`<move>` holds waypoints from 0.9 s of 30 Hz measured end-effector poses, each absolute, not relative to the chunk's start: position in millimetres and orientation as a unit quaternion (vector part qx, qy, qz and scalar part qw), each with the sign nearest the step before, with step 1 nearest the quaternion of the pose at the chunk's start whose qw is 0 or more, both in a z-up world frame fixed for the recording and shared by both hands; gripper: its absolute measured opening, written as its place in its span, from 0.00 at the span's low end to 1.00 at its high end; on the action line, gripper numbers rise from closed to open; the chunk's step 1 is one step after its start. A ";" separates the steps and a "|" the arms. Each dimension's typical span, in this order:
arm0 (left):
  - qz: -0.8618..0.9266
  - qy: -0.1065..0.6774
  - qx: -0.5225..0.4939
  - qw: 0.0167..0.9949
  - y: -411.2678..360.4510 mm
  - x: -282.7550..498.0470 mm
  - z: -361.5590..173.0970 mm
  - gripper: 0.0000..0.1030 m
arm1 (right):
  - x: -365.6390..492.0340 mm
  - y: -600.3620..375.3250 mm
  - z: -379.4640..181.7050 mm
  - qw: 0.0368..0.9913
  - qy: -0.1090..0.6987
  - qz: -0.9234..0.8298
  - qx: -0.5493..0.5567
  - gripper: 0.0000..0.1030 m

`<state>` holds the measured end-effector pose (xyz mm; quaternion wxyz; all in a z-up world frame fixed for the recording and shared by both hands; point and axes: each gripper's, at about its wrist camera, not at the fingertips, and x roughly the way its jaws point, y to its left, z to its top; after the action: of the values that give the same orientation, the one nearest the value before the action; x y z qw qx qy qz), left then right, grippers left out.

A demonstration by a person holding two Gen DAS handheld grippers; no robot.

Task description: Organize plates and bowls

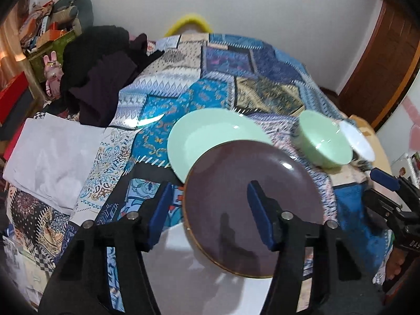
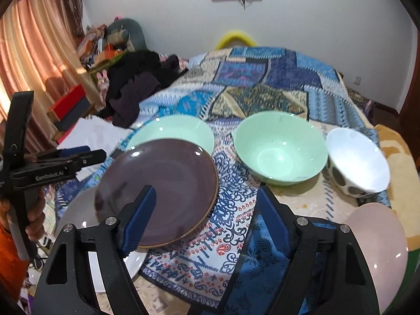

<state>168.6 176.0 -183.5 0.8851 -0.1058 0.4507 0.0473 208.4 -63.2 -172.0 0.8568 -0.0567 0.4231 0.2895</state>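
Three plates and three bowls lie on a bed covered with a blue patchwork quilt (image 2: 275, 78). The plates overlap in a row: a round dark-purple glazed plate (image 2: 162, 181) sits in the middle, its far edge lying over a pale-green plate (image 2: 181, 131) and its near edge over a white plate (image 2: 115, 267).

To the right of them stand the bowls: a wide pale-green bowl (image 2: 281, 149), then a white bowl with dark spots on its outside (image 2: 359, 162) tilted and touching the green one's rim, and nearest, a pale-pink bowl (image 2: 378, 241) at the bed's right edge.

The left claw (image 1: 207, 212) hangs partly open above the purple plate's left rim, one blue pad over the plate and one over the quilt, with nothing gripped. The right claw (image 2: 207, 215) is likewise about half open and empty, its left pad over the purple plate's near right edge, its right pad over the quilt.

A heap of dark clothes (image 2: 136, 84) lies at the far left of the bed.
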 end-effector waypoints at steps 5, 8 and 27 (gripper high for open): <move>0.044 0.482 -0.100 0.870 189.1 179.9 -204.5 0.46 | 215.6 -58.4 -189.2 0.840 0.455 0.292 -0.048 0.56; 0.040 0.491 -0.105 0.864 193.6 182.4 -213.4 0.39 | 220.3 -55.3 -197.1 0.832 0.469 0.293 -0.047 0.52; 0.000 0.526 -0.146 0.838 200.3 194.8 -241.6 0.22 | 241.0 -42.6 -225.2 0.802 0.513 0.305 -0.035 0.26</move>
<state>194.8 200.3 -241.6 0.8379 -0.1463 0.5258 0.0002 241.0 -42.6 -225.2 0.8017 -0.0348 0.5131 0.3046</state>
